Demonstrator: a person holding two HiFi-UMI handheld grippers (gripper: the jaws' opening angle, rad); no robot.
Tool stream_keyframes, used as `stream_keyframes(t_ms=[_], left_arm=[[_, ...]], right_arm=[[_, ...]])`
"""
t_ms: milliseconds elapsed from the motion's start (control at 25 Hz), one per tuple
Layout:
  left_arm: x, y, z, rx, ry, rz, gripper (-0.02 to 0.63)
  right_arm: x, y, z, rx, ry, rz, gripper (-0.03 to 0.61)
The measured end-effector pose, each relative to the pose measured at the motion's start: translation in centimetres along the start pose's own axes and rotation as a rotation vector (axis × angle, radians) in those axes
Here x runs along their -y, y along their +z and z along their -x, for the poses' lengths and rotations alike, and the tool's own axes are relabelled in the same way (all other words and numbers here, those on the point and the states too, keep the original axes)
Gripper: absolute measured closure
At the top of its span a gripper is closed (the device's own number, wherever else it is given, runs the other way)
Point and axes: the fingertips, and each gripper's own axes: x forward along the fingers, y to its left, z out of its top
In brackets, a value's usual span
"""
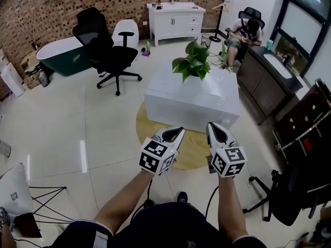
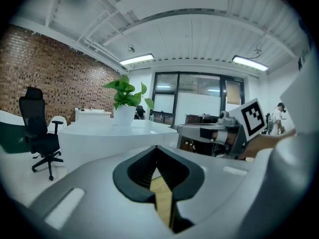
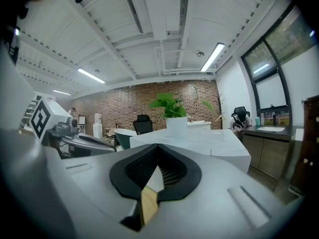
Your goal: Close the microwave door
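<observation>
No microwave shows in any view. In the head view both grippers are held out side by side above the floor, just short of a white block table [image 1: 191,105]. My left gripper [image 1: 177,132] is shut with nothing in it, its tips meeting. My right gripper [image 1: 213,127] is shut and empty too. In the left gripper view the left gripper [image 2: 156,149] points at the table, with the right gripper's marker cube [image 2: 252,117] to its right. In the right gripper view the right gripper [image 3: 157,148] faces the same table.
A potted plant [image 1: 193,61] stands on the table, which rests on a round wooden mat [image 1: 192,150]. A black office chair [image 1: 106,50], green bathtub [image 1: 59,58] and white cabinet [image 1: 176,17] stand farther back. A seated person [image 1: 243,32] and a dark counter [image 1: 269,74] are at the right.
</observation>
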Motion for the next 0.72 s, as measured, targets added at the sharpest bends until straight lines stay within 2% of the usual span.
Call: stream_keyframes(t_ms=[280, 720], left_arm=[[0.7, 0.3, 0.1, 0.008, -0.032, -0.003, 0.602], [1.1, 0.4, 0.7, 0.014, -0.043, -0.001, 0.601]], right_arm=[[-1.4, 1.8, 1.1, 0.030, 0.007, 0.017, 0.577], [-2.2, 1.7, 1.1, 0.022, 0.008, 0.013, 0.578]])
